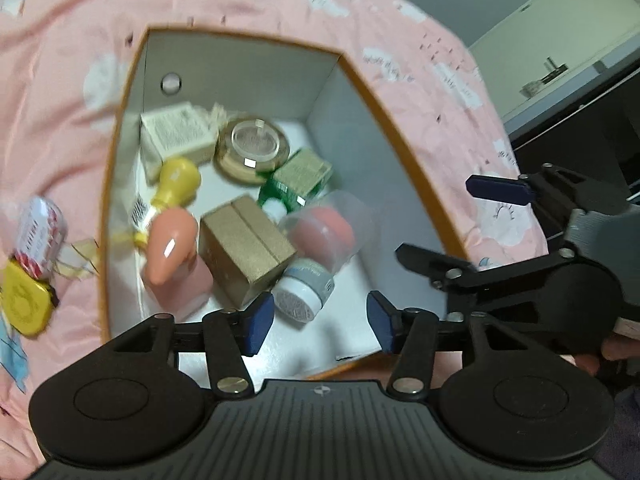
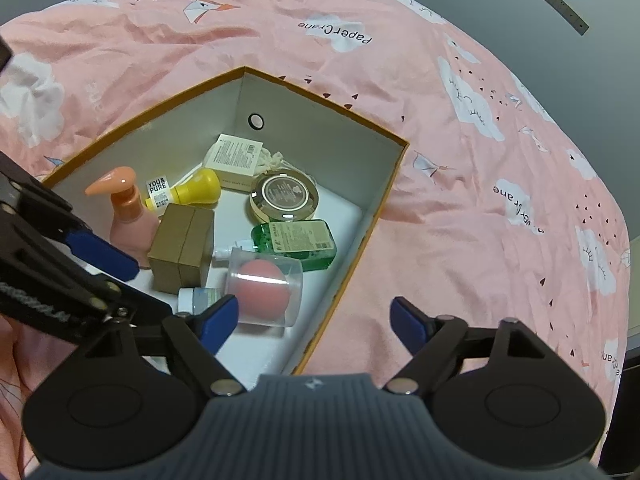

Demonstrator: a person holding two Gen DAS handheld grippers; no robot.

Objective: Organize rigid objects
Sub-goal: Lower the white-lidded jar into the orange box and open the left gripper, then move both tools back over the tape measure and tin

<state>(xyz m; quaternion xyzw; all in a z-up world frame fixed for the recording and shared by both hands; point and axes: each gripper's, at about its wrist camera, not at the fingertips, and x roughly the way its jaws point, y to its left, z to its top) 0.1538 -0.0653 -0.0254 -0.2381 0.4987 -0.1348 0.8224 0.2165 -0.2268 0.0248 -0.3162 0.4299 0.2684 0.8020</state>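
Here, the yellow bottle point(image 2: 196, 192) in the box point(image 2: 320, 100) says "YOU & PURE"; the bedsheet point(image 2: 480, 200) says "PaperCrane". Both the left claw point(image 1: 320, 320) and the right claw point(image 2: 316, 320) are open and hold nothing.

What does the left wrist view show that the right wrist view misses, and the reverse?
Left wrist only: a red-and-white tin and a yellow tin on the pink bedding left of the box, plus a cabinet at far right.

Right wrist only: the "PaperCrane" print on the bedding and a grey strip on the wall.

Both: the box holding the pump bottle, yellow bottle, brown carton, compact, green bottle and clear cup; both grippers, left and right, open and empty.
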